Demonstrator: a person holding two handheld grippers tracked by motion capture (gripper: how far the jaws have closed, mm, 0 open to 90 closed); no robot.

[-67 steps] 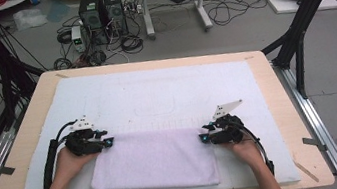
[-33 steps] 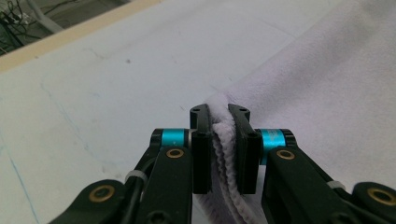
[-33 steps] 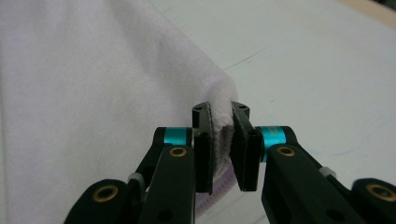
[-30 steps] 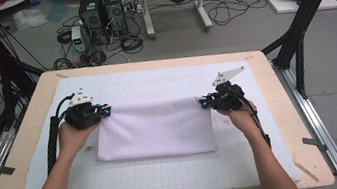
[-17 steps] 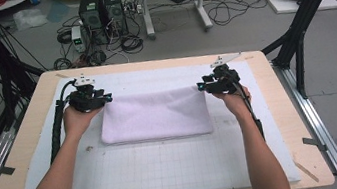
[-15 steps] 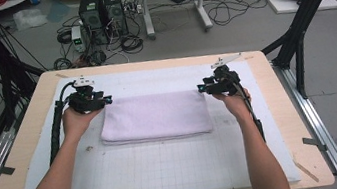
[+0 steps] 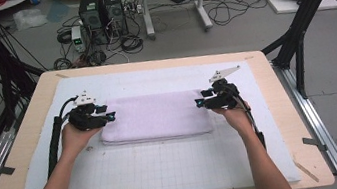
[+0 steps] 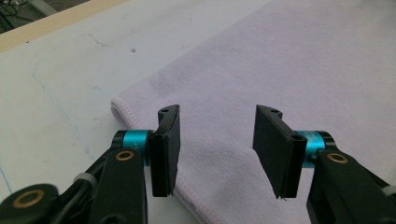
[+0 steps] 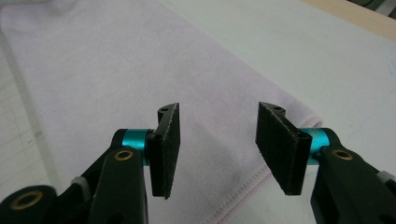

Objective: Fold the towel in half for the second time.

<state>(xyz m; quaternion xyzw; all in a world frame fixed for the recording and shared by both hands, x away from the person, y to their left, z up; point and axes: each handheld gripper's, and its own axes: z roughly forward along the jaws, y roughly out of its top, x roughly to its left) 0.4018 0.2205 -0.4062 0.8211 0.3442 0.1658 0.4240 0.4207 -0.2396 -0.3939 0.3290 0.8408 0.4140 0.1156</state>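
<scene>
Folding looks largely done: the lilac towel (image 7: 155,117) lies doubled over in a flat rectangle on the white mat (image 7: 158,172) covering the tabletop (image 7: 27,146). Both grippers have just been opening. The left gripper (image 8: 217,142) and right gripper (image 9: 217,140) each show fingers parted, nothing pinched, hovering over the towel's far corners. A further fold or smoothing may remain. No containers sit on the tabletop.

Folded towel (image 7: 154,117) on mat (image 7: 168,170), table (image 7: 27,141)
</scene>
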